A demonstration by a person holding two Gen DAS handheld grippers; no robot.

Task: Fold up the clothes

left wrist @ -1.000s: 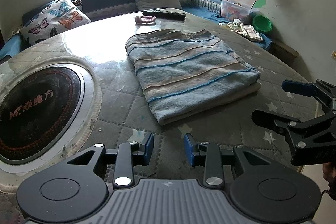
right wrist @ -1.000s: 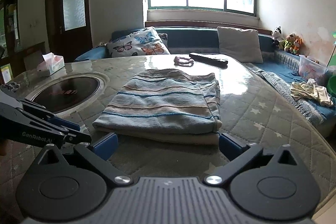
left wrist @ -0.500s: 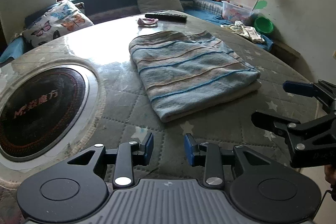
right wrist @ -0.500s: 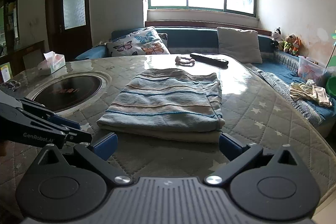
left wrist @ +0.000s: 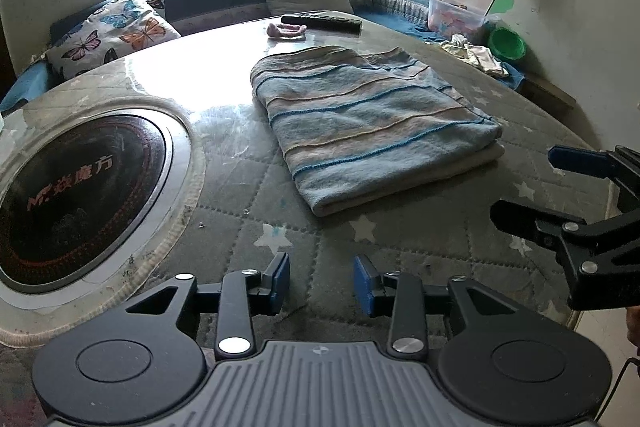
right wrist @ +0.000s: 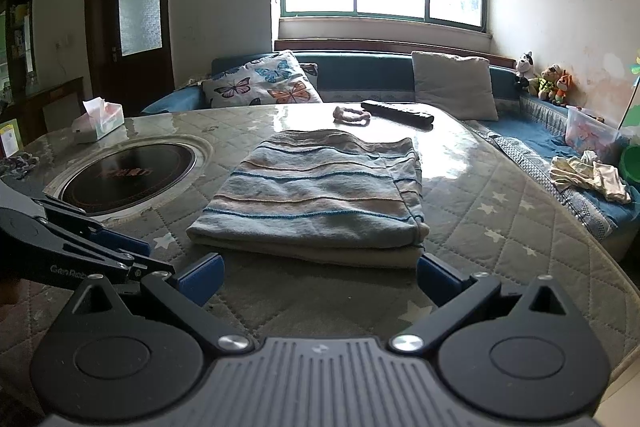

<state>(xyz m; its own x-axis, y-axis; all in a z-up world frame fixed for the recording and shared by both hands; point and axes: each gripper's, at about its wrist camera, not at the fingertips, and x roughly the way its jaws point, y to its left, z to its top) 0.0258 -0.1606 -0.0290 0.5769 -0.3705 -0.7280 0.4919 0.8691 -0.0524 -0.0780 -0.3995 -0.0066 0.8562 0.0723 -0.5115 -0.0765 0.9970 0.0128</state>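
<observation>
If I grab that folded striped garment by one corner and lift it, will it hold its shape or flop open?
The folded striped garment would probably flop open: it looks like soft knit, lying in loose stacked layers with nothing holding them together. Lifted by one corner, the lower layers would likely sag and slide apart. Pushed instead, it may bunch up rather than glide, since the quilted table cover beneath looks textured.
</observation>
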